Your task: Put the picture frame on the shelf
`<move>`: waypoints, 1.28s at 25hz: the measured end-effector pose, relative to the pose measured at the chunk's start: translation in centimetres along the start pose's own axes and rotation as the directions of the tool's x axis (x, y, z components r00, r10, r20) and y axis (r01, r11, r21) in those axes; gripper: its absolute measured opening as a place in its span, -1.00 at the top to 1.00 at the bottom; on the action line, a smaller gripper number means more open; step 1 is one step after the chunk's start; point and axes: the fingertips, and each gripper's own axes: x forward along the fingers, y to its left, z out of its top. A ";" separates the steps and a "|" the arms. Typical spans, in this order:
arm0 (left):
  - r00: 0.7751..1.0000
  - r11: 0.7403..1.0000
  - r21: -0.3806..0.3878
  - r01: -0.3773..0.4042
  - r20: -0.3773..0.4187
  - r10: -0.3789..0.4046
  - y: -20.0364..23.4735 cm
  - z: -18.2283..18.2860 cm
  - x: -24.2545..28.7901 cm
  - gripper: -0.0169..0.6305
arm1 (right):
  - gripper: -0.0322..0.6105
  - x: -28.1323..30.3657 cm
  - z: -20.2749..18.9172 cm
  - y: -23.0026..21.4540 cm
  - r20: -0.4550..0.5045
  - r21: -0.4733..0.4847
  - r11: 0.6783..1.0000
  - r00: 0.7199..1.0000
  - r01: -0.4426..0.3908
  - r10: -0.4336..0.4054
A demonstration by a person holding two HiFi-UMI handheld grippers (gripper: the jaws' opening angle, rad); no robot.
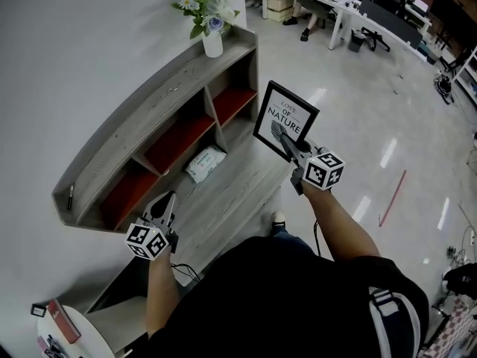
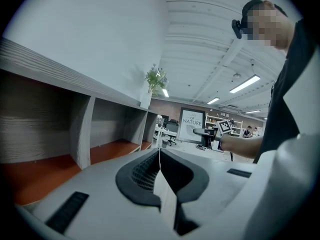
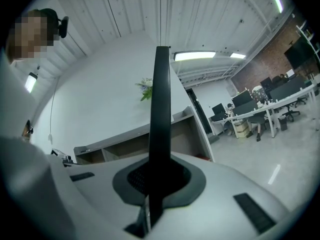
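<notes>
a person stands in front of a long gray shelf (image 1: 153, 107) that runs from the lower left of the head view up to the top middle. the shelf has open boxes with red floors. a white vase (image 1: 212, 45) with flowers stands on the top board at the far end. a white pack (image 1: 205, 163) lies on the wide gray board below the boxes, near the middle of the view.

the picture frame (image 1: 285, 119) is up in the air in the middle of the head view, to the right of the shelf and not touching it. it is black with a white page that has the word "nature" on it. it is tilted, and its face looks up at the camera.

the right gripper (image 1: 291, 148) is clenched on the frame's lower right edge. in the right gripper view the frame looks like a thin black bar that stands up between the two jaws, and the jaws pinch it from both sides.

the left gripper (image 1: 167, 200) is at the lower left of the head view, near the front of the shelf. its jaws are pressed together and nothing is in them. it points at the red boxes.

far away, at the top right of the head view, there are white desks (image 1: 350, 10) on a shiny floor.
</notes>
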 end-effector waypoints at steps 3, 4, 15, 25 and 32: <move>1.000 1.000 -0.006 -0.017 0.002 0.017 0.5 0.1 0.6 0.88 | 0.83 0.9 0.0 -0.8 -0.007 0.003 1.000 1.000 -0.010 0.010; 1.000 1.000 -0.008 -0.021 0.002 0.021 0.6 0.1 0.8 0.88 | 0.83 1.2 0.0 -1.0 -0.009 0.004 1.000 1.000 -0.014 0.014; 0.999 0.999 -0.019 -0.046 -0.007 0.046 1.4 0.5 4.0 0.88 | 0.83 4.0 0.6 -4.2 -0.027 0.009 0.999 0.999 -0.042 0.042; 0.995 0.994 -0.037 -0.100 -0.015 0.100 2.7 0.8 6.0 0.88 | 0.83 7.1 0.9 -7.0 -0.054 0.020 0.997 0.996 -0.073 0.074; 0.992 0.991 -0.048 -0.128 -0.017 0.127 2.8 1.3 7.9 0.88 | 0.83 9.0 1.1 -8.7 -0.071 0.024 0.994 0.992 -0.103 0.105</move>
